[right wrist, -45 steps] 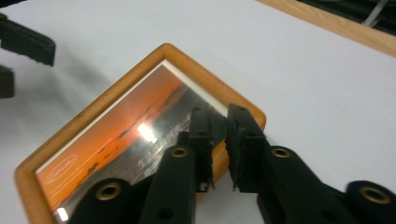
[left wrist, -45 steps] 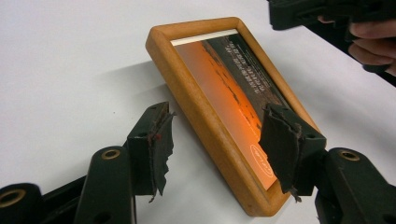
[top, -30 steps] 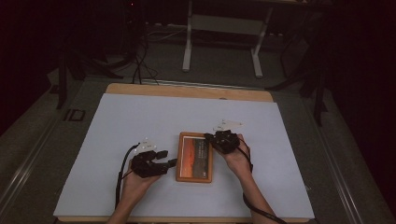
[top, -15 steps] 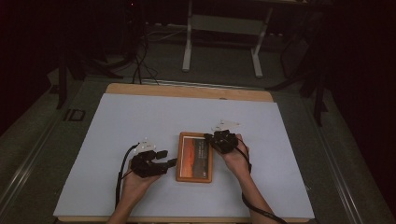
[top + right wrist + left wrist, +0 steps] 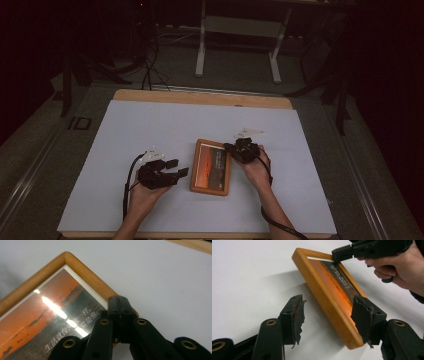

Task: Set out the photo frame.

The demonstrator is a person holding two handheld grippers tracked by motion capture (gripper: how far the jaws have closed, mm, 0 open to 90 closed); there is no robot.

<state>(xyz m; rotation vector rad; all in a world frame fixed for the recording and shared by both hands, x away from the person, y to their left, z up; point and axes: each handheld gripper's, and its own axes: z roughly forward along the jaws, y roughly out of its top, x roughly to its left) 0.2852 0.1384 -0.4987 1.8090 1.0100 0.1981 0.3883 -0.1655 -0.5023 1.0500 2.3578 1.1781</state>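
Wooden picture frame [image 5: 210,167] with an orange sunset print and a line of printed characters, lying flat near the middle of a white-covered table [image 5: 150,125]. In the high view both forearms enter from the bottom edge and angle inward toward the frame. The left hand [image 5: 145,192] rests low on the table surface at the frame's left side, wrist turned so that the left gripper [image 5: 177,167] points rightward at the frame's long edge. In the left gripper view its jaws stand spread wide apart, released, with the frame's near corner between them; one pad [image 5: 361,315] is close against the frame's rim, the other pad [image 5: 298,317] is apart from it, over bare table. The right hand [image 5: 257,167] reaches to the frame's far right corner, knuckles up. The right gripper [image 5: 231,148] has its jaws pressed together, and its tips sit on the wooden rim at that corner; whether anything lies between them cannot be told.
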